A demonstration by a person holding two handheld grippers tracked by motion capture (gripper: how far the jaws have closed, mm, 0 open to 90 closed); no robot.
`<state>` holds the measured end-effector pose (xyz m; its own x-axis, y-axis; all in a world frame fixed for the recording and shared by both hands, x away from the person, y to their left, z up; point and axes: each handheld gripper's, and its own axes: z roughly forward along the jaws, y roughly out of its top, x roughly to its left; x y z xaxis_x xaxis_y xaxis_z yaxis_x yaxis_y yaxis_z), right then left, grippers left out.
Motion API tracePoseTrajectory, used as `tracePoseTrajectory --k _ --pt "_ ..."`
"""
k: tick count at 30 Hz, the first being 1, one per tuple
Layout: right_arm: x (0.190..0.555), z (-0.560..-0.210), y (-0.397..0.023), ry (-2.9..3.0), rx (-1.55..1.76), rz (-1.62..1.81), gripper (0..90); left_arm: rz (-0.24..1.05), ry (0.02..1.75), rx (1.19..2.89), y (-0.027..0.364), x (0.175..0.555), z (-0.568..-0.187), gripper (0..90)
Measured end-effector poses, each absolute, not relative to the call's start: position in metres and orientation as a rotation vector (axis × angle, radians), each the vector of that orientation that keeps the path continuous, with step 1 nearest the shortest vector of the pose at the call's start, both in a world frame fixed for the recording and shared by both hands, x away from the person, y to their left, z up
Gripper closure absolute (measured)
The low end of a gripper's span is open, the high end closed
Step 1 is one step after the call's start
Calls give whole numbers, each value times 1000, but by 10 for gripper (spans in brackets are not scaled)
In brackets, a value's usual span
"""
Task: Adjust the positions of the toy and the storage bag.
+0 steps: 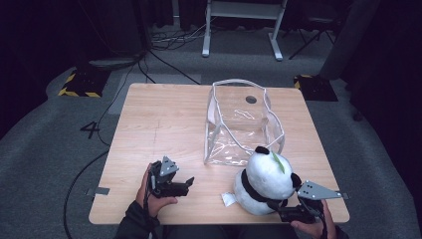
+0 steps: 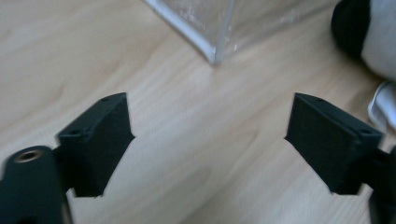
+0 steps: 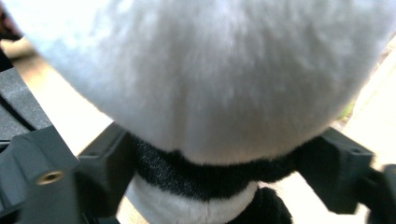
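Gripping the plush panda (image 1: 266,181) at its black neck band with the right gripper (image 1: 287,211), jaws pressed in. Held the left gripper (image 1: 185,185) spread over the bare wooden table (image 1: 159,124), beside the clear plastic bag (image 1: 239,124).

Dark long sleeve at left wrist; left black two-jaw gripper (image 1: 185,185) with grey triangular top plate, blocky matte pads, brass screw insert; right black gripper (image 1: 278,209) same, larger grey plate

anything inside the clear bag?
The clear bag looks empty: only the table and its dark round hole show through the walls. The panda plush hides the bag's near right corner.
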<state>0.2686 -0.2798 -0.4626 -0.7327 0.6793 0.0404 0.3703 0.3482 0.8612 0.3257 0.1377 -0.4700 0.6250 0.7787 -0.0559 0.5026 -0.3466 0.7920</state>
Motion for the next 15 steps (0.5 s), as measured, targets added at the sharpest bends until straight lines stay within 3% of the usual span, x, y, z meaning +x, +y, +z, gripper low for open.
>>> tracePoseTrajectory --k 7,15 --pt "267 -461 -282 2300 904 1333 293 539 936 1917 113 344 -418 162" --pt "267 -461 -284 2311 887 1329 293 548 896 1846 89 366 -380 158"
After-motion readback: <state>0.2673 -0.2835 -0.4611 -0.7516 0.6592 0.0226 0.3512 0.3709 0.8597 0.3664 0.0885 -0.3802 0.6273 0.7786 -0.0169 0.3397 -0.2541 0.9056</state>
